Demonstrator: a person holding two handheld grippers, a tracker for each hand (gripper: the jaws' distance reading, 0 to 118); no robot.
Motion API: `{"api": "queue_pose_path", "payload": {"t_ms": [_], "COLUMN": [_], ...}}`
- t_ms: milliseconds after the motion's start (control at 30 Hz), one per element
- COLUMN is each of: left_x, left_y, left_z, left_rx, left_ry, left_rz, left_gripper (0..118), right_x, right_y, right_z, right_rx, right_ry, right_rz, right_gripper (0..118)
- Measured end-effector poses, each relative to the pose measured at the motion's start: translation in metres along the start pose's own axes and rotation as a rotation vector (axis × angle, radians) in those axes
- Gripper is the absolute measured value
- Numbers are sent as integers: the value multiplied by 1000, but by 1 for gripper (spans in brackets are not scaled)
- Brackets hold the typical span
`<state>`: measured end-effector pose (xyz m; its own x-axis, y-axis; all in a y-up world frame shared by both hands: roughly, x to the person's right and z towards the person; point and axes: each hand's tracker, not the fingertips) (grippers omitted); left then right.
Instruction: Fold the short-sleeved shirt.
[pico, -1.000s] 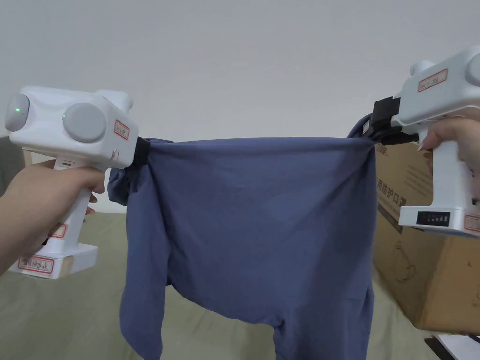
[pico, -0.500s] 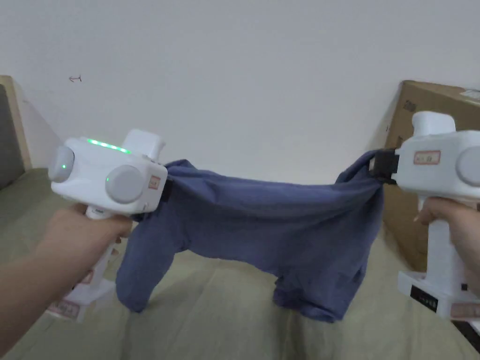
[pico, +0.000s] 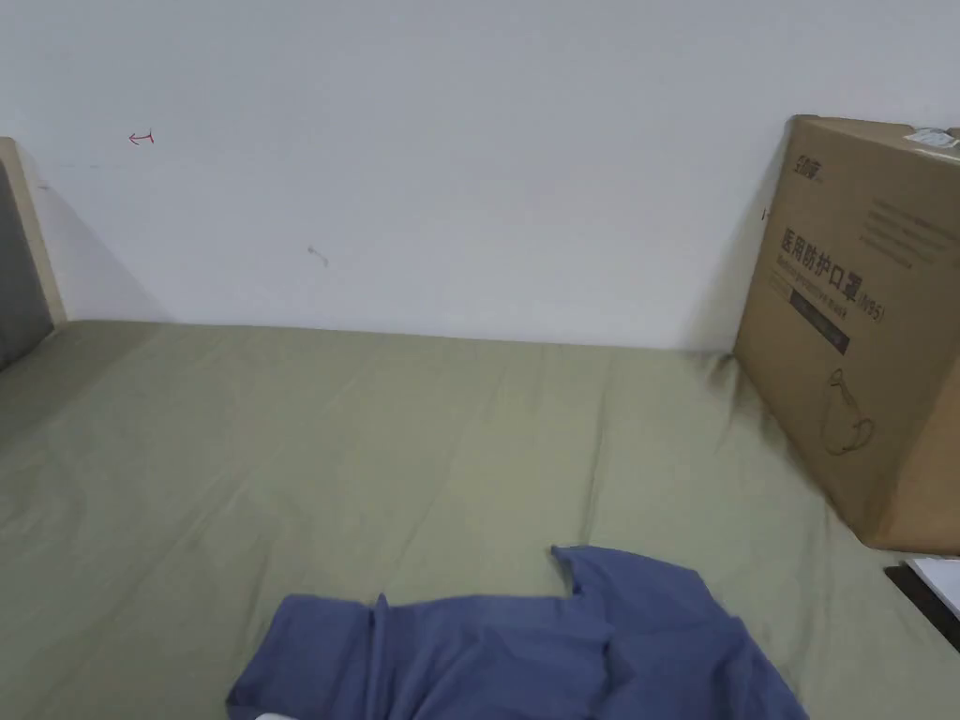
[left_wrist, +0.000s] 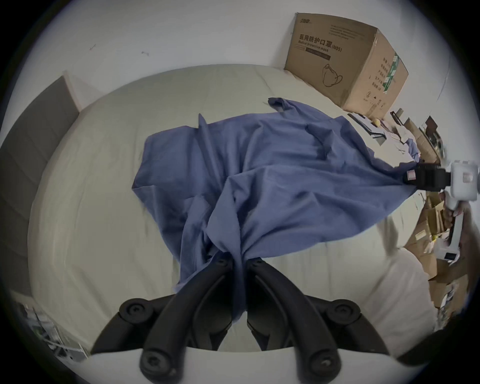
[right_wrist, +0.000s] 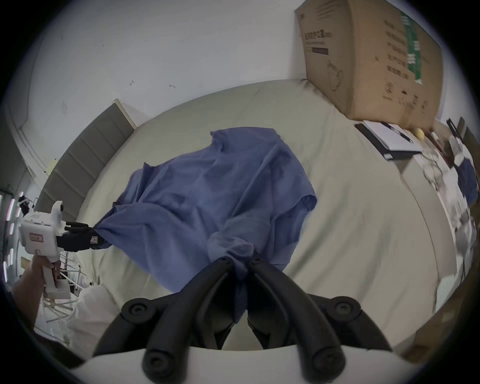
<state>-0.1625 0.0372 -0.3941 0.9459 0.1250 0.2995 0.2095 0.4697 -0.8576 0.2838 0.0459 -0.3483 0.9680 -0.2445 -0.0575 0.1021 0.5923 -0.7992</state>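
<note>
1. The blue shirt (pico: 525, 647) is spread over the middle of the green bed (pico: 281, 450), its far part lying on the sheet.
2. A bunched corner of the shirt is pinched between the jaws of the left gripper (left_wrist: 239, 262).
3. Another bunched corner is pinched by the right gripper (right_wrist: 240, 261).
4. A cardboard box (pico: 872, 319) is set at the bed's far right corner, against the wall.

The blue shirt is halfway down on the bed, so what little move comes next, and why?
Probably lower both grippers and pull gently apart. The left gripper and right gripper each pinch the shirt, whose far part lies rumpled on the bed.
</note>
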Motion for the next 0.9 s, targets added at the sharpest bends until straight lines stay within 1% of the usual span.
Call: {"api": "queue_pose_path", "payload": {"t_ms": [133,233,267,300,333,367,400,433,467,533,600,633,667,700,733,767,800,833,867,900], "left_x": [4,4,3,2,1,1,0,0,0,1,3,7,13,17,23,32,40,47,54,55], "left_y": [-29,-39,-39,-39,-38,-38,-38,-40,-37,-33,-32,-32,-34,-41,-46,-53,-59,-63,-66,-68], "left_z": [28,24,22,20,19,21,27,35,47,71,98,112,126,138,147,156,161,163,165,168], "left_rx": [-61,-66,-55,-51,-44,-30,26,82,139,224,337,413,499,609,694,784,832,854,873,891], "left_ry": [-39,-38,-44,-49,-46,-36,-15,-14,-33,-41,-84,-83,-79,-73,-48,4,69,130,177,168], "left_rz": [-3,32,59,94,108,127,160,178,201,252,269,264,252,220,191,152,109,77,55,54], "left_gripper": [7,7,11,25,61,90,112,118,118,118,118,117,115,110,87,57,19,0,0,0], "right_x": [0,1,0,0,-1,-2,-4,-7,-9,-17,-28,-37,-52,-63,-70,-78,-88,-94,-101,-105], "right_y": [-25,-36,-37,-38,-39,-40,-39,-38,-32,-26,-18,-14,-14,-17,-22,-29,-36,-41,-44,-45], "right_z": [29,24,18,14,13,13,14,26,40,55,77,89,100,112,122,132,137,140,141,142], "right_rx": [-43,-56,-66,-55,-24,19,41,69,173,220,286,325,363,456,565,677,763,823,850,862], "right_ry": [20,13,-7,-62,-84,-106,-136,-142,-99,-72,-22,-14,1,33,62,81,74,50,-1,-34], "right_rz": [-36,-38,-34,-39,-34,-11,-8,-16,-25,-38,-37,-30,-10,-3,2,20,48,73,96,99], "right_gripper": [7,8,10,17,39,75,110,115,109,112,116,115,112,106,88,65,43,13,1,1]}}
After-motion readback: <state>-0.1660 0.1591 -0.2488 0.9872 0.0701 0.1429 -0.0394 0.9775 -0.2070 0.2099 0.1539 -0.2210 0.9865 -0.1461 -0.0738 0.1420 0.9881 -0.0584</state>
